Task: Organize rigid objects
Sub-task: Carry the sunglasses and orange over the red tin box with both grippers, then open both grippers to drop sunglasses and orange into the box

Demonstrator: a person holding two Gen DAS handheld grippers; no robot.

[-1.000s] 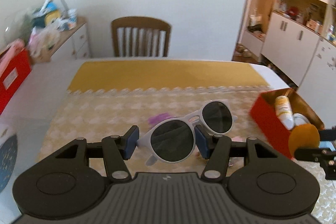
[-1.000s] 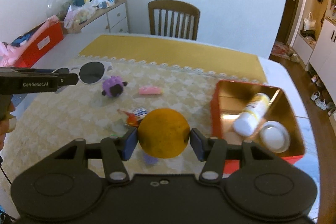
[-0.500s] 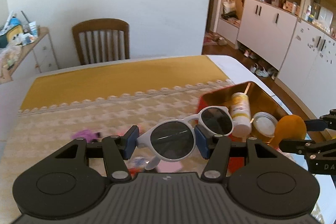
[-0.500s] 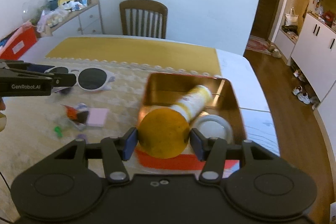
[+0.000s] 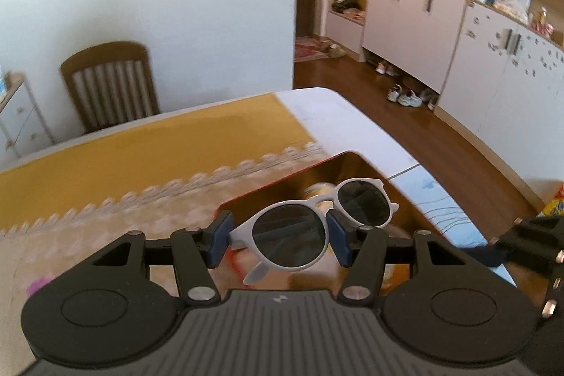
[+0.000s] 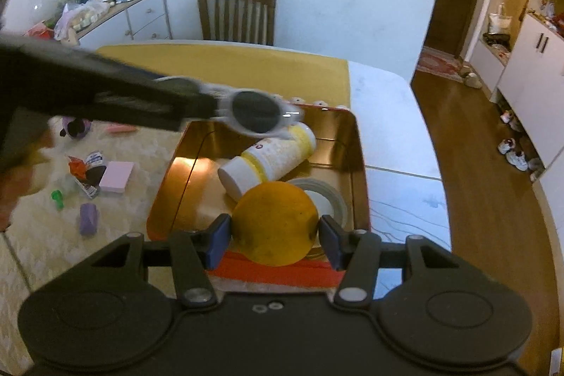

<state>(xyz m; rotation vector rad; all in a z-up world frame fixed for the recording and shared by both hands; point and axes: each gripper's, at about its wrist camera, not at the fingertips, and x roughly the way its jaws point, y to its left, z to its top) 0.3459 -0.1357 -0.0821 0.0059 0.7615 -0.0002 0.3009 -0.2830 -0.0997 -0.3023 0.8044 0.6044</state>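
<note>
My left gripper point(image 5: 278, 240) is shut on white round sunglasses point(image 5: 313, 228) and holds them in the air above the red tin box point(image 5: 282, 185). The sunglasses also show in the right wrist view point(image 6: 255, 111), over the box's far left part. My right gripper point(image 6: 275, 235) is shut on an orange point(image 6: 275, 222) and holds it over the near edge of the red tin box point(image 6: 359, 164). In the box lie a white and yellow bottle point(image 6: 271, 157) and a round white lid point(image 6: 328, 199).
On the cream cloth left of the box lie a pink pad point(image 6: 117, 177), a purple block point(image 6: 88, 219), a green piece point(image 6: 57, 199), a crumpled wrapper point(image 6: 84, 170) and a purple toy point(image 6: 75, 125). A wooden chair point(image 6: 236, 13) stands behind the table. The table edge and floor are to the right.
Both grippers moved right toward the red box. The sunglasses now hang over the box, and the orange is over its near edge.
</note>
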